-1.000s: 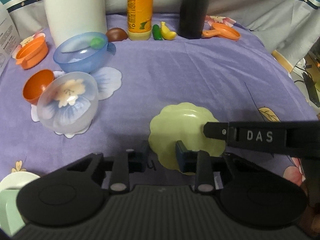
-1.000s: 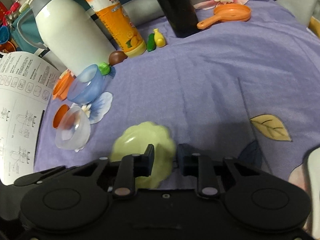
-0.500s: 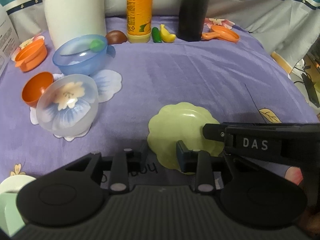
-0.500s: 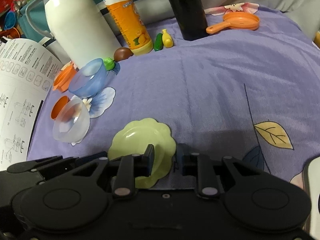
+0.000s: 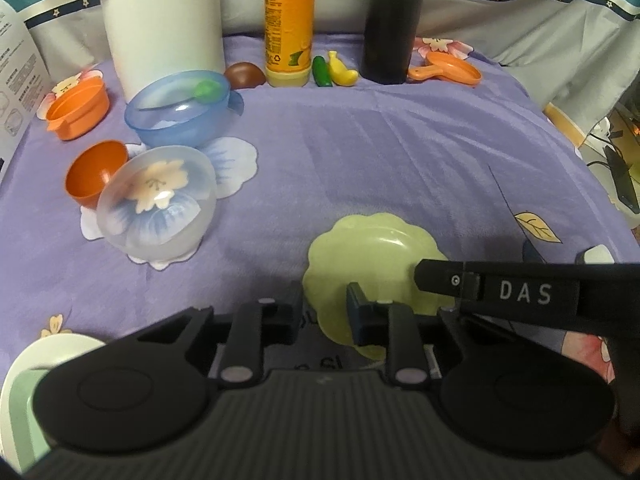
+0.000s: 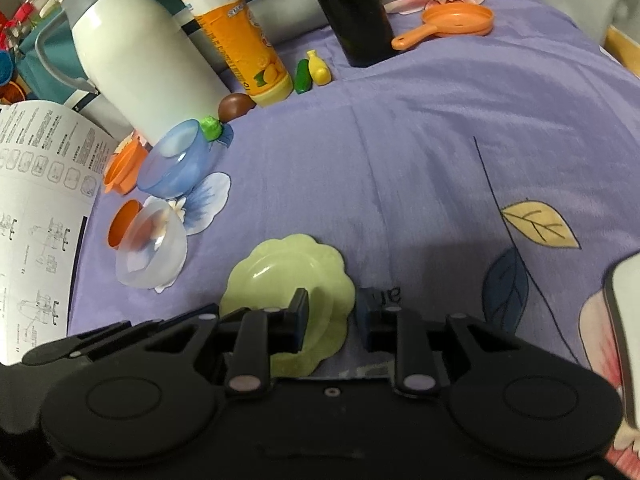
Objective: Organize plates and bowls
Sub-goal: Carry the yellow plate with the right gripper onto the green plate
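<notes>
- Scalloped green plate is lying on the purple floral cloth, and both my grippers are straddling its near rim.
- I'm seeing the left gripper narrowing its jaws, one finger over the plate (pad contact unclear).
- I'm holding the right gripper nearly closed across the rim; a grip I cannot tell.
- Clear bowl is tilting against an orange cup, well left.

The scalloped plate lies nearest on the cloth, the clear bowl to its left with the small cup just behind-left — farther back the larger bowl, then the jug, bottle and pan along the rear.
</notes>
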`<state>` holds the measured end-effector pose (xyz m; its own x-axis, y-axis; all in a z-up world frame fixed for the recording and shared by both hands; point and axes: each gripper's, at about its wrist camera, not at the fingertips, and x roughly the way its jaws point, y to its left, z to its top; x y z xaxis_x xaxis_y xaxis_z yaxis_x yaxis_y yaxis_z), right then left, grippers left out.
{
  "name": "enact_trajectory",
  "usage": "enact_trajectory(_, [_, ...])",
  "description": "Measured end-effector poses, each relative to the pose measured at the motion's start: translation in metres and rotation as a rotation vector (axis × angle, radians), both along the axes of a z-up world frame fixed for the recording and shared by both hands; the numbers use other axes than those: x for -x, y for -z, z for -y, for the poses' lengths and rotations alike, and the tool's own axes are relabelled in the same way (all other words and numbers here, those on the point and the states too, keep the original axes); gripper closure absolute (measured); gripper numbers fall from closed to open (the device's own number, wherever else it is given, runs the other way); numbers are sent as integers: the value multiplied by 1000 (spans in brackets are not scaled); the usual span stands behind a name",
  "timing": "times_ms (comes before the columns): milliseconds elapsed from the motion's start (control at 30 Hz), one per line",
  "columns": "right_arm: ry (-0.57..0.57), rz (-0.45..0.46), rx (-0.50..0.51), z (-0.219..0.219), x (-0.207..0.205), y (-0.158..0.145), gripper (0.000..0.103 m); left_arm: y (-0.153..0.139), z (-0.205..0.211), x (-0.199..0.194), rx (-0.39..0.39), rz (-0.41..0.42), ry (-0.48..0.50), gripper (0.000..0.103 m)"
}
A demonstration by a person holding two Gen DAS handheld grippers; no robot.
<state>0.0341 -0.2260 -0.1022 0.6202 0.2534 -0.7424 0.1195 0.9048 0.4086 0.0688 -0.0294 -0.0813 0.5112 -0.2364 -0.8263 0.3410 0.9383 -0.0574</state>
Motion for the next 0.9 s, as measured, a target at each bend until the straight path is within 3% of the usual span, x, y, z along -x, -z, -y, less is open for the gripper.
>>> enact_trajectory(533, [-47, 16, -23, -27, 24, -34, 77, -45, -48, 26, 2, 52, -52, 83])
enact_trajectory(900, [-193, 22, -2, -104, 40, -61, 77, -75, -131, 56, 37, 96, -189, 83])
